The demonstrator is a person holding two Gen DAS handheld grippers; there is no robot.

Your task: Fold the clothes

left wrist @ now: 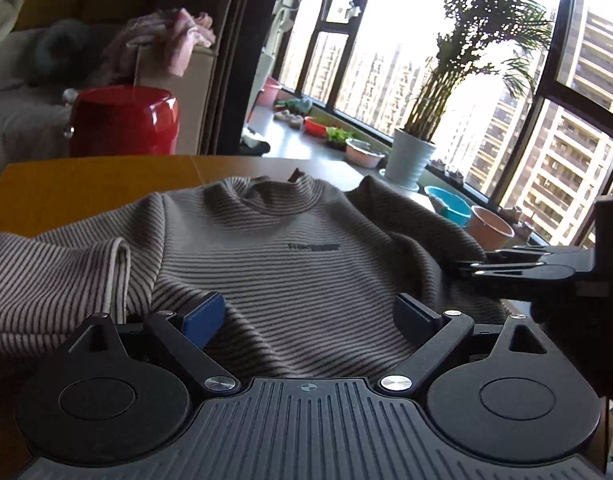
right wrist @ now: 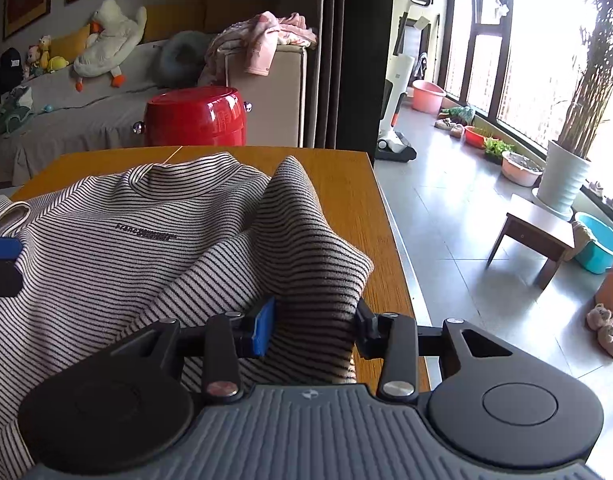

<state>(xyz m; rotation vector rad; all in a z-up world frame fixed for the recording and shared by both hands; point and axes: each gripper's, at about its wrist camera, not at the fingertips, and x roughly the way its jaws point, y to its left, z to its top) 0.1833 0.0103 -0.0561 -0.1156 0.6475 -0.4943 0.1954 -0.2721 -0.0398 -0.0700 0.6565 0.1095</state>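
The room fills the upper half of both views: a grey sofa [right wrist: 66, 108] along the upper left, with a white plush goose [right wrist: 106, 40] on it, and a pink garment [right wrist: 262, 40] draped over its arm. Tall dark-framed windows [left wrist: 386, 60] take the upper right, showing apartment blocks outside. Grey floor tiles [right wrist: 458, 200] run down the right of the right wrist view, carrying a low wooden stool [right wrist: 534, 236], a potted palm [left wrist: 414, 152] in a white pot, and pink and blue basins along the window.

The wooden desk [right wrist: 346, 184] spans the middle of both frames, its orange-brown top bare at the far edge and right side. A red drum stool [right wrist: 194, 116] stands just beyond its far edge.

The striped sweater [left wrist: 266, 248] lies front-up across the desk in the centre of both frames, collar toward the far edge, one sleeve folded in at the left of the left wrist view.

The left tongs [left wrist: 310, 316] sit low in their frame, spread wide over the sweater's lower body, gripping nothing. The right tongs [right wrist: 312, 326] are closed onto a raised fold of the sweater's right sleeve [right wrist: 306, 248], at lower centre of their frame.
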